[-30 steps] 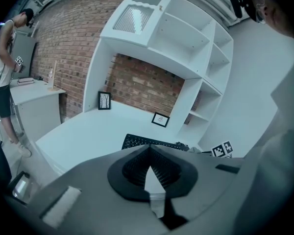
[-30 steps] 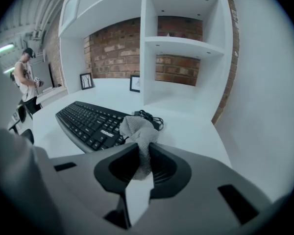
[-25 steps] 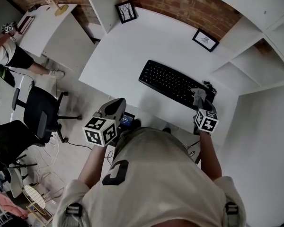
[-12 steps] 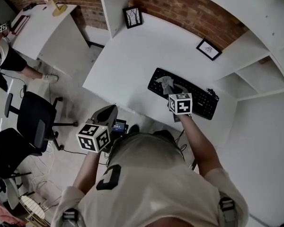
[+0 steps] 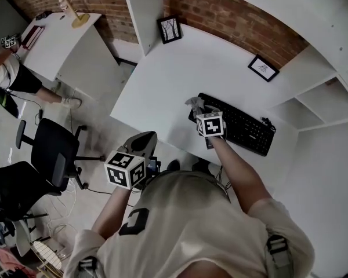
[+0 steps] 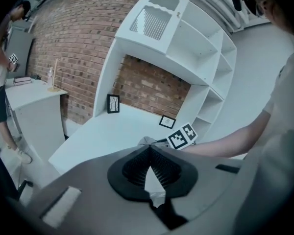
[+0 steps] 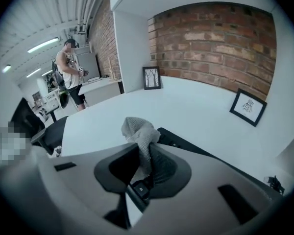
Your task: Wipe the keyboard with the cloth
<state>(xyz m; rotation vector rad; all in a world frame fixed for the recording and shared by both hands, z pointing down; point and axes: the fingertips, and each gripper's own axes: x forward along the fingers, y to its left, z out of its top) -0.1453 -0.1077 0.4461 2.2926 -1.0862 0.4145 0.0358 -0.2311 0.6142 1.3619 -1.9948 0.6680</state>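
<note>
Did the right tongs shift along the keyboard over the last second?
Yes. The right tongs, shut on the cloth, went from the right end of the keyboard to its left end.

I read no words, brands or numbers anywhere, dark mark [image 5: 137,220] on the shirt [image 5: 209,225], lower middle of head view, unclear, keyboard [image 5: 243,129] key legends too small.
</note>
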